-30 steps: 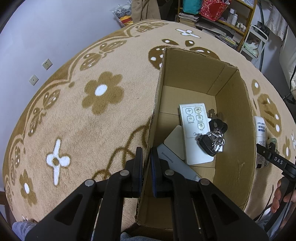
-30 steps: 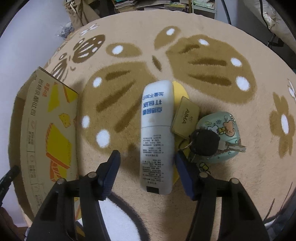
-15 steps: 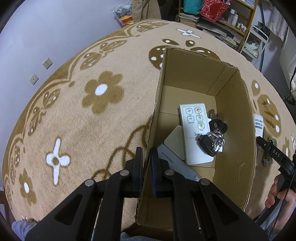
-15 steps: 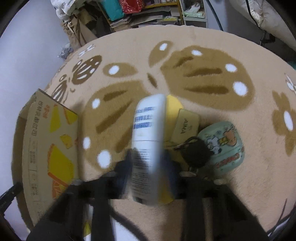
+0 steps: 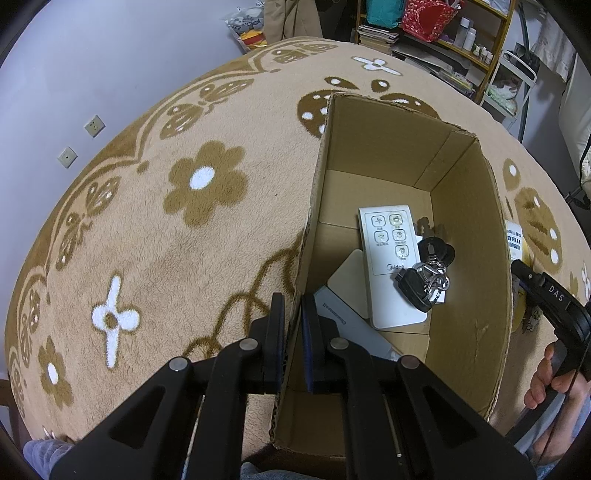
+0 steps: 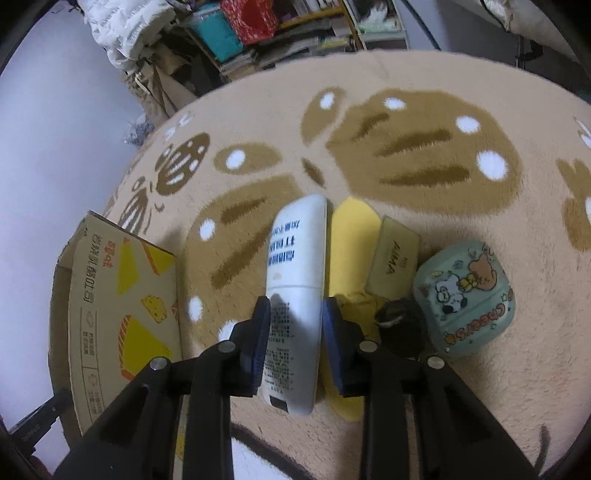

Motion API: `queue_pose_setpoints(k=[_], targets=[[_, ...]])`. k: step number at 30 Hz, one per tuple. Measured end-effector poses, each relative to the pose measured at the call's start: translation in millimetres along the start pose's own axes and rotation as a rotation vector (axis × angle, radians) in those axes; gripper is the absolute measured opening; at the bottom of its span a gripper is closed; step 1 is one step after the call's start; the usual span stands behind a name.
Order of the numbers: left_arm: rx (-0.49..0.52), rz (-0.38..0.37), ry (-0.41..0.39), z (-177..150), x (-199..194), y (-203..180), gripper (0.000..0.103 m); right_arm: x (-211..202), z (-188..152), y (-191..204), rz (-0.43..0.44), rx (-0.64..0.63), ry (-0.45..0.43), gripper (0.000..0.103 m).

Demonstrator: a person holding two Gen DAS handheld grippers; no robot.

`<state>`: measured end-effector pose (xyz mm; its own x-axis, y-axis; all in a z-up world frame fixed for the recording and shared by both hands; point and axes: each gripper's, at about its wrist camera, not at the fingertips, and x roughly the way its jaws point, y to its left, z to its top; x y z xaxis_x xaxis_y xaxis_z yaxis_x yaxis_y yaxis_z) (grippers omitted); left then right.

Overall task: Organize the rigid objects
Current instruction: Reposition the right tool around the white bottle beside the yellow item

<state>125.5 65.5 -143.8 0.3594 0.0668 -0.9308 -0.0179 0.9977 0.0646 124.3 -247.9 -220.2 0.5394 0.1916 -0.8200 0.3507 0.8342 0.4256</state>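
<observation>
Left wrist view: left gripper (image 5: 293, 317) at lower centre, jaws closed tight on the near wall of an open cardboard box (image 5: 469, 280), one finger outside, one inside. Box filled the centre and right of the frame, standing on a beige rug (image 5: 166, 236) with brown flowers. Inside the box, on its floor: a white remote (image 5: 388, 254), black keys (image 5: 424, 273) lying across its right edge, a pale card (image 5: 349, 280) and a grey flat item (image 5: 351, 328) tucked under the remote's near end. At far right, past the box wall, part of the right gripper's black body and a hand (image 5: 550, 380) on its handle.

Right wrist view: right gripper (image 6: 295, 317) at lower centre, jaws opening slightly yet pressed on both sides of a white tube (image 6: 295, 295), tilted up and leftward, clear of the box. Just right of the tube, on the rug: a yellow card (image 6: 351, 243), a tan tag (image 6: 395, 258), a black fob (image 6: 399, 321), and a mint cartoon case (image 6: 465, 295), bunched together and touching. Box's printed outer side at lower left. Cluttered shelves (image 6: 295, 33) along the top edge.
</observation>
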Motion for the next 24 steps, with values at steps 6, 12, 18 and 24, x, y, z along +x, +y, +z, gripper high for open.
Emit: queue_pose_setpoints(k=[6,12,18,24], targets=[[0.001,0.000,0.000,0.1,0.0,0.0,0.008,7.1,-1.6,1.7,-0.002,-0.014,0.032,0.033],[0.000,0.000,0.000,0.1,-0.1,0.0,0.009,13.7,-1.2,8.9,-0.015,-0.039,0.044,0.039],[0.001,0.001,0.000,0.0,0.5,0.1,0.009,29.2,-5.3,26.8,-0.092,-0.125,0.065,0.048],[0.005,0.006,-0.001,-0.4,1.3,-0.3,0.009,34.0,-15.5,43.7,-0.206,-0.247,0.034,0.047]])
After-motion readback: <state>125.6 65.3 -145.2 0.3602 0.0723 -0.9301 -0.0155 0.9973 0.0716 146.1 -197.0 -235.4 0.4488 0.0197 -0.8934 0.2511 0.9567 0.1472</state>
